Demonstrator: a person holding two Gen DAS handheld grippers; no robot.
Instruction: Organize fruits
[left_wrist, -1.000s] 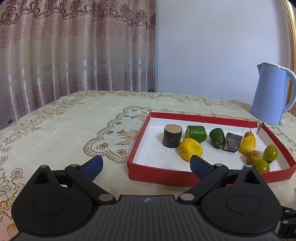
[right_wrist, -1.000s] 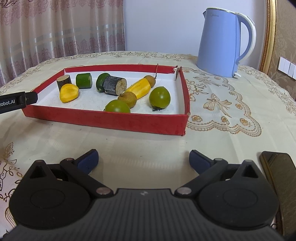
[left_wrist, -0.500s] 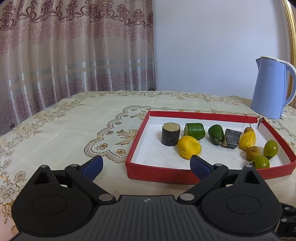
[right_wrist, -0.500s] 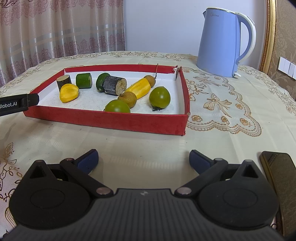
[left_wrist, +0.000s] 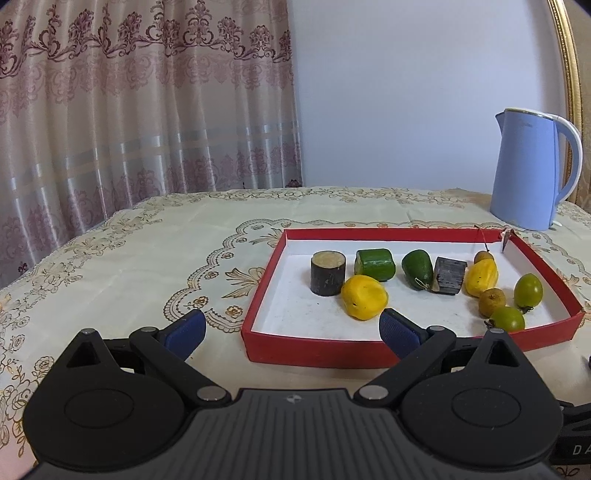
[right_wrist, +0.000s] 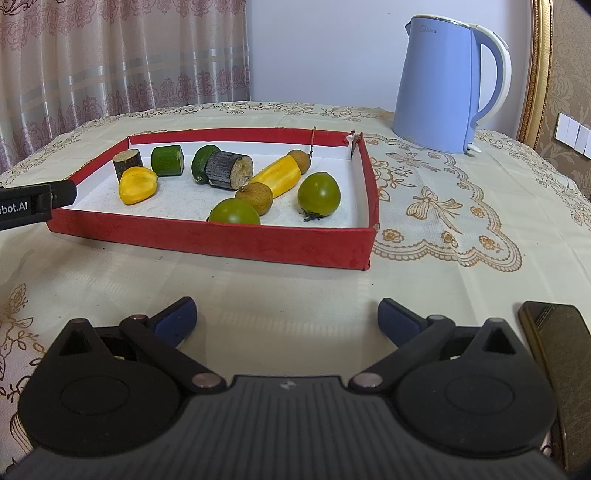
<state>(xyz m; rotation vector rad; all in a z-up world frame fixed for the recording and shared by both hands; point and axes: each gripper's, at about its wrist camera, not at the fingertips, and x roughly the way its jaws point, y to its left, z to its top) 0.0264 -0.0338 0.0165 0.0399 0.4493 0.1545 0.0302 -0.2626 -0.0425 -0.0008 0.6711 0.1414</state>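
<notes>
A shallow red tray (left_wrist: 317, 352) (right_wrist: 207, 236) with a white floor holds several fruit pieces: a dark cylinder (left_wrist: 328, 272) (right_wrist: 127, 162), a yellow chunk (left_wrist: 364, 297) (right_wrist: 137, 184), a green cut piece (left_wrist: 375, 264) (right_wrist: 168, 160), a green avocado-like fruit (left_wrist: 417, 268), a black-skinned piece (right_wrist: 229, 170), a long yellow piece (right_wrist: 279, 175), brown round fruits (right_wrist: 256, 197) and green tomatoes (right_wrist: 319, 194) (left_wrist: 528, 291). My left gripper (left_wrist: 291, 328) hangs open just before the tray's near-left corner. My right gripper (right_wrist: 286, 317) rests open over bare cloth in front of the tray. Both hold nothing.
A blue electric kettle (left_wrist: 528, 166) (right_wrist: 443, 85) stands behind the tray at the right. A dark phone (right_wrist: 557, 347) lies on the cloth by my right gripper. The left gripper's body (right_wrist: 33, 205) shows at the tray's left side. A curtain (left_wrist: 140, 110) hangs beyond the table.
The left gripper has lifted and tilted up a little, so the tray sits lower in its view. The right gripper has not moved. No fruit has shifted.
</notes>
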